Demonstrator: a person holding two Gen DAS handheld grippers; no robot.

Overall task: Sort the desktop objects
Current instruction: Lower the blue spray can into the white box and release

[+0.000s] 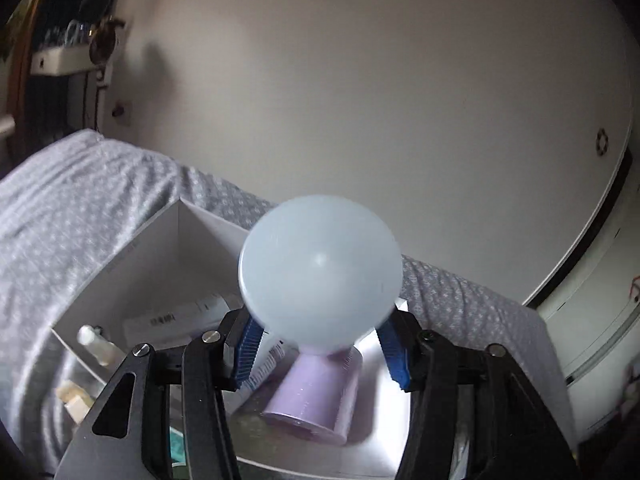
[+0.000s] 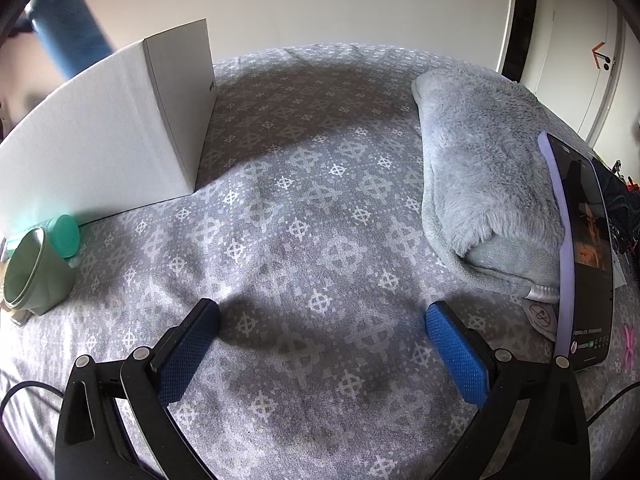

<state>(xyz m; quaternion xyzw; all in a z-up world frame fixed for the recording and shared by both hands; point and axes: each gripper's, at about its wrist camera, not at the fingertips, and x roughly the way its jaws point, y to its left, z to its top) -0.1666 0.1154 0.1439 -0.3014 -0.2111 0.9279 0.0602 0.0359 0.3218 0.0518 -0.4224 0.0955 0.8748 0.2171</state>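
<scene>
1. The left gripper (image 1: 320,350) is closed on a pale blue round object (image 1: 320,268); its blue pads (image 1: 248,354) press on the object's lower sides, and the object bulges up and ahead of the jaws.
2. Below and beyond those jaws sits an open white box (image 1: 160,256), with a lilac cup (image 1: 316,396) lying on its side directly under the held object, and a white tube (image 1: 96,342) to the left of the jaws.
3. The right gripper (image 2: 322,344) stands wide open and holds nothing; only the patterned grey cloth (image 2: 304,216) lies between its fingers.
4. Left of the right jaws lie a green cup (image 2: 34,272) and a teal cap (image 2: 66,236), with the white box behind them.
5. To their right lie a folded grey towel (image 2: 484,176) and a phone (image 2: 588,248).
</scene>
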